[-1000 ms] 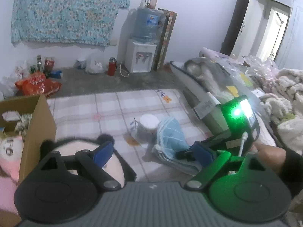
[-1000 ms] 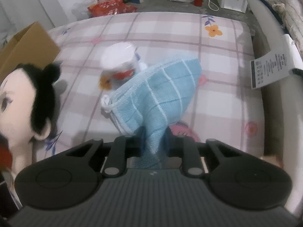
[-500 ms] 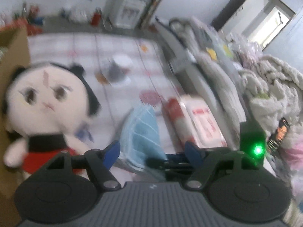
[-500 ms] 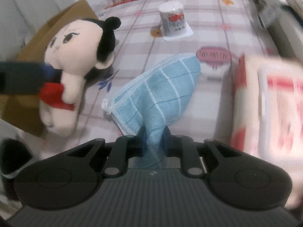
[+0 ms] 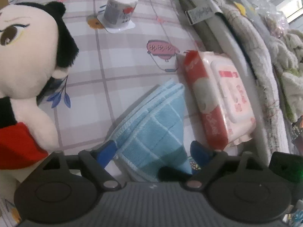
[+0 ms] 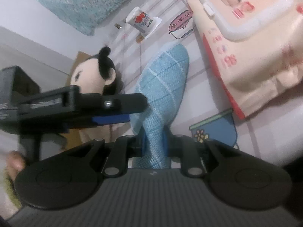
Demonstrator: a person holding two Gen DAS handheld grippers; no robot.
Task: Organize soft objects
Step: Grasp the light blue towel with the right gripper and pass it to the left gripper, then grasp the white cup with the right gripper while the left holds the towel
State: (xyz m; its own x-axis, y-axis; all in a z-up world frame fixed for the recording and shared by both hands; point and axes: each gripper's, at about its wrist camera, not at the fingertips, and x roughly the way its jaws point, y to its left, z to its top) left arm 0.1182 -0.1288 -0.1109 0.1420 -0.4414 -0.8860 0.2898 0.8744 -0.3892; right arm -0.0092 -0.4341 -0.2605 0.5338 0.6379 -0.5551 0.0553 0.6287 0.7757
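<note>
Right tool (image 6: pixel 154 141) clamped tight on folded blue cloth (image 5: pixel 151 132) held over checked bedsheet (image 5: pixel 123 60) just beside wipes pack (image 5: pixel 223 102), left tool (image 5: pixel 151 149) jaws wide, just reopening, straddling cloth without pressing, plush doll (image 5: pixel 28 56) at left.

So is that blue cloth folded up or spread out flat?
Folded. The blue cloth shows several stacked layered edges along one side, and the right tool pinches it as a thick bundle above the bedsheet.

The folded blue checked cloth (image 5: pixel 157 130) lies on the bed beside the wipes pack (image 5: pixel 221 102). The doll (image 5: pixel 28 60) sits upright, well apart.
</note>
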